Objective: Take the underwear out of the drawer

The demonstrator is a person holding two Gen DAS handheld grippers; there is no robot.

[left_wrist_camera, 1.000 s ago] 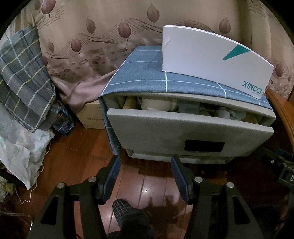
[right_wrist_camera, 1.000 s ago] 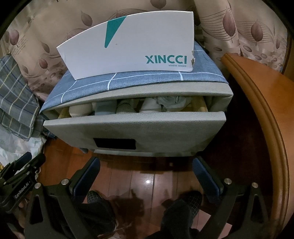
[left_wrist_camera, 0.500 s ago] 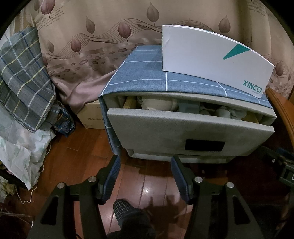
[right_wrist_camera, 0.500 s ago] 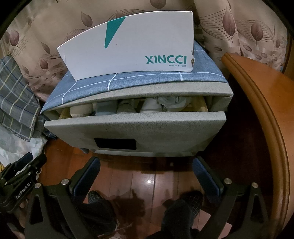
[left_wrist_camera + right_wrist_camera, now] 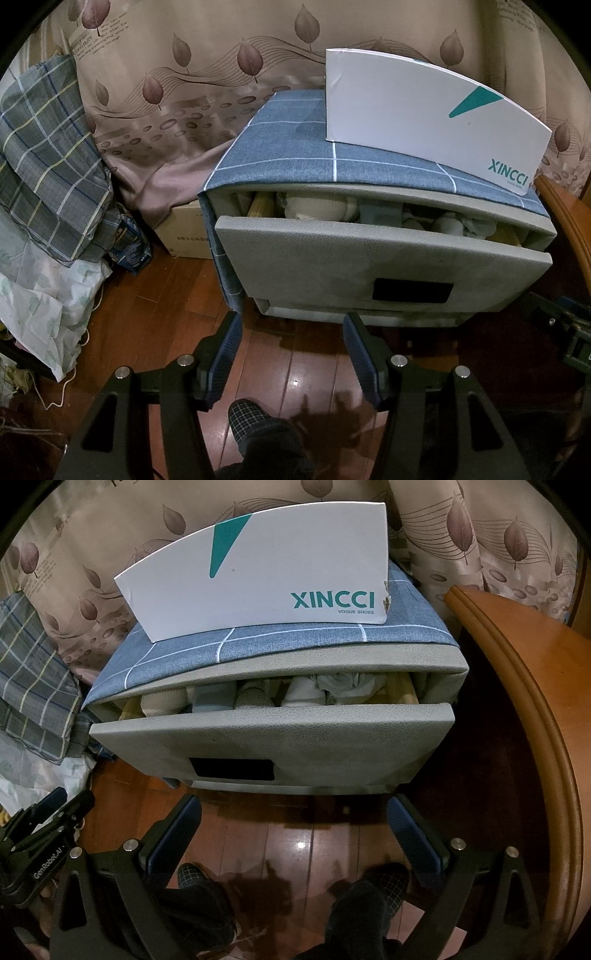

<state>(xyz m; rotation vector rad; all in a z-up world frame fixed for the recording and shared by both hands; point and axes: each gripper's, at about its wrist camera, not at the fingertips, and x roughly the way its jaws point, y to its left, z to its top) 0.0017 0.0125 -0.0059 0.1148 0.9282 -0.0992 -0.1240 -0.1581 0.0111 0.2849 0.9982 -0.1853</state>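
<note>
Centrally: rolled underwear [image 5: 303,694] packed in drawer [image 5: 273,738], pulled partly out, mid-frame. Above, white shoe box [image 5: 258,572] on blue checked cover [image 5: 280,642]. Lower frame: left gripper [image 5: 291,332] released, empty over wood floor [image 5: 295,369]. Right gripper [image 5: 295,812] likewise spread, grasping nothing.
</note>
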